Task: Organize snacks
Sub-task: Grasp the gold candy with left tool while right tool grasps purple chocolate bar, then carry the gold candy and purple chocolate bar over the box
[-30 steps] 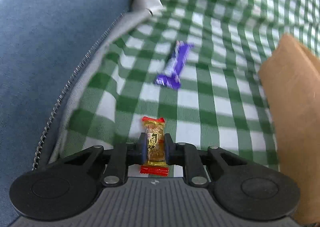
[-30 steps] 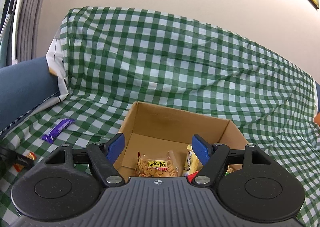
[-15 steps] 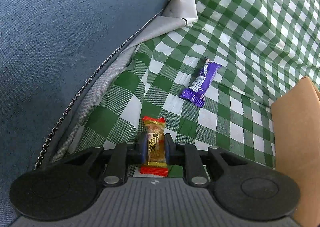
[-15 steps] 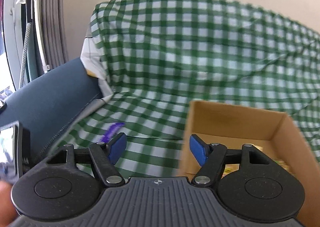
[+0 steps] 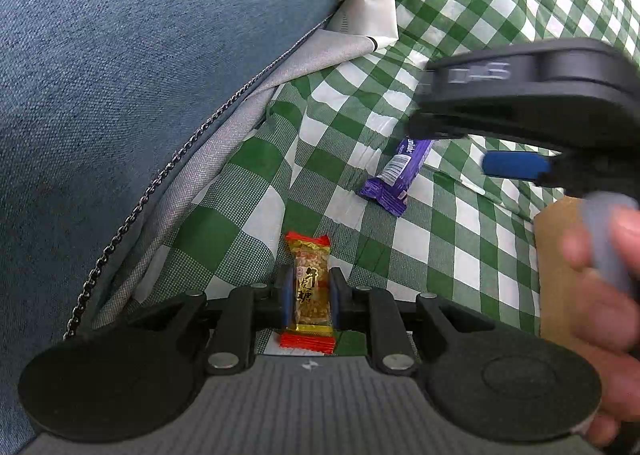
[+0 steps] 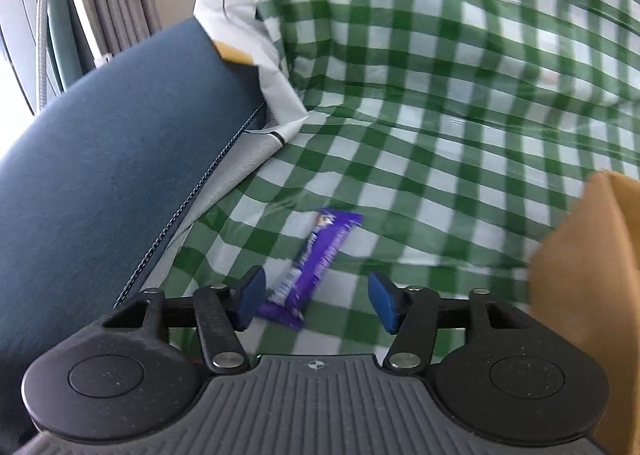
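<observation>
Left wrist view showed a green-checked cloth (image 5: 452, 255), a brown cardboard box (image 6: 592, 287) with its contents hidden, one purple bar (image 6: 320, 255) and one red-ended peanut candy (image 5: 310, 291). The left hand-held gripper (image 5: 310, 293) clamped the candy; the right hand-held gripper (image 6: 316, 301), jaws just narrowing, straddled the bar ungripped.

Bright, even daylight in both views; shadows soft and faint. Left wrist view sharp at centre, but the right tool (image 5: 516, 167) and hand (image 5: 608, 275) crossing it are motion-blurred. Right wrist view smeared throughout (checked cloth (image 6: 440, 95) worst). Fisheye bending marked at all edges.
</observation>
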The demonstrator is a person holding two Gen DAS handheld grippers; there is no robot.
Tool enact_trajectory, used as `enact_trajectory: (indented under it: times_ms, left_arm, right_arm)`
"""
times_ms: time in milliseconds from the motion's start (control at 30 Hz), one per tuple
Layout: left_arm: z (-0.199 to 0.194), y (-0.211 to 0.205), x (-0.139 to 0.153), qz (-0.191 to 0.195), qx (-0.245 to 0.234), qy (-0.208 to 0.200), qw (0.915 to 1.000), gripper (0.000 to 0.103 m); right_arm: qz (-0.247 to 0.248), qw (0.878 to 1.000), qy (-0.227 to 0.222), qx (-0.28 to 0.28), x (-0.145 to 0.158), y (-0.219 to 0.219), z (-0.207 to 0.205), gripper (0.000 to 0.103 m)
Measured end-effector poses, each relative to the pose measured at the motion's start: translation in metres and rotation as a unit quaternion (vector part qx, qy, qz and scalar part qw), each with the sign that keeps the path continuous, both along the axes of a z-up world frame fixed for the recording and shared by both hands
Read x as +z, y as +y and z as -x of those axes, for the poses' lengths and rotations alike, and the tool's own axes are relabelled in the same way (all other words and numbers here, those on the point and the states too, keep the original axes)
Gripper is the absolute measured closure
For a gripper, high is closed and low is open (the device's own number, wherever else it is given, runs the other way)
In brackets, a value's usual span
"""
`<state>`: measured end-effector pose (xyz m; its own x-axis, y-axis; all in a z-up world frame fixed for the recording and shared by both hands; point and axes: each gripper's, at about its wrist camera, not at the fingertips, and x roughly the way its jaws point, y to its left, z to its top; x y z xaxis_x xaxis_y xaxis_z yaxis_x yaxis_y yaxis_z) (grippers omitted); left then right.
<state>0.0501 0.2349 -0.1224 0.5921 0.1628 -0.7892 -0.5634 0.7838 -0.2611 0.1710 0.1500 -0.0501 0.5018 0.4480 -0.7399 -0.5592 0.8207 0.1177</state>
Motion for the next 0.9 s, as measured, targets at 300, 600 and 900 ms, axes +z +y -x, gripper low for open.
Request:
enact_trajectory:
  times_ms: [300,600,900]
  left_arm:
    - [0.001,0.005,0.000,0.011,0.003,-0.001,0.9999,0.084]
    - [-0.001,0.001,0.002,-0.001,-0.002,0.001,1.0000,0.084]
    - [0.011,-0.009,0.020,-0.001,-0.039,-0.041,0.9984,0.085]
  right_arm:
    - [0.041,0.998,0.049,-0.015,-0.036,0.037,-0.026,0.036]
    - [0.069,0.997,0.037,0.001,-0.031,0.010,-0.013,0.078]
    - [0.075,0.996,0.005,0.041,0.008,-0.072,0.079,0.077]
